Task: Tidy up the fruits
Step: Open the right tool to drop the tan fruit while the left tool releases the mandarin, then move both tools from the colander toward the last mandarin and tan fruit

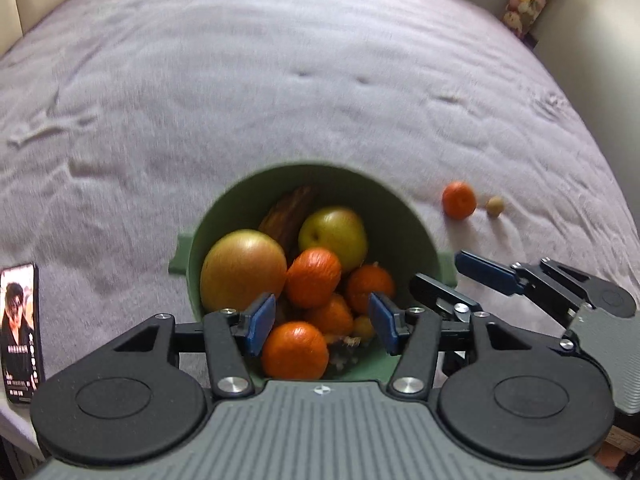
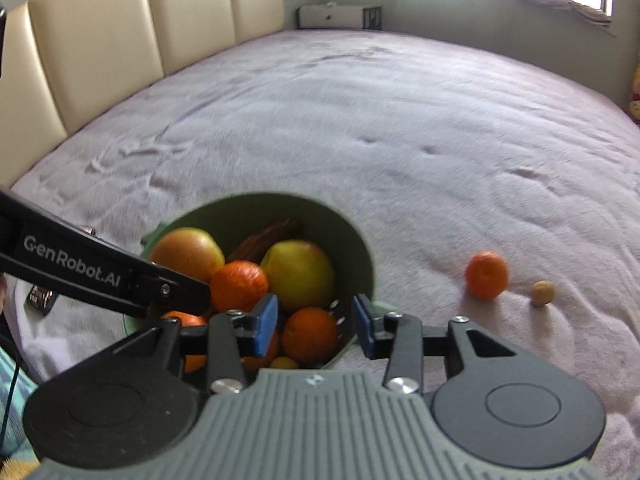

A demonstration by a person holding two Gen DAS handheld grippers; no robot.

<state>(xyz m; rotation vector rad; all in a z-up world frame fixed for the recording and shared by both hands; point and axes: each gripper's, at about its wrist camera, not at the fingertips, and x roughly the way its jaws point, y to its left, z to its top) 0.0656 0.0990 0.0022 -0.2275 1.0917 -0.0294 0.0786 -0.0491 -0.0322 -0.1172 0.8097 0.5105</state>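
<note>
A green bowl [image 1: 404, 216] sits on the bed and holds two apples, several tangerines and a brown banana [image 1: 288, 212]. It also shows in the right wrist view [image 2: 352, 240]. My left gripper [image 1: 322, 322] is open and empty, just above the bowl's near side. My right gripper [image 2: 316, 322] is open and empty over the bowl's right rim; it shows in the left wrist view [image 1: 452, 280] too. A loose tangerine [image 2: 486, 275] and a small tan fruit [image 2: 543, 293] lie on the bed right of the bowl, also in the left wrist view [image 1: 459, 200] [image 1: 495, 204].
The bed has a wrinkled pale lilac cover [image 2: 360, 120] and a cream padded headboard [image 2: 100, 40] at the left. A phone [image 1: 22, 332] lies at the bed's near left edge. A white cabinet [image 2: 340, 16] stands by the far wall.
</note>
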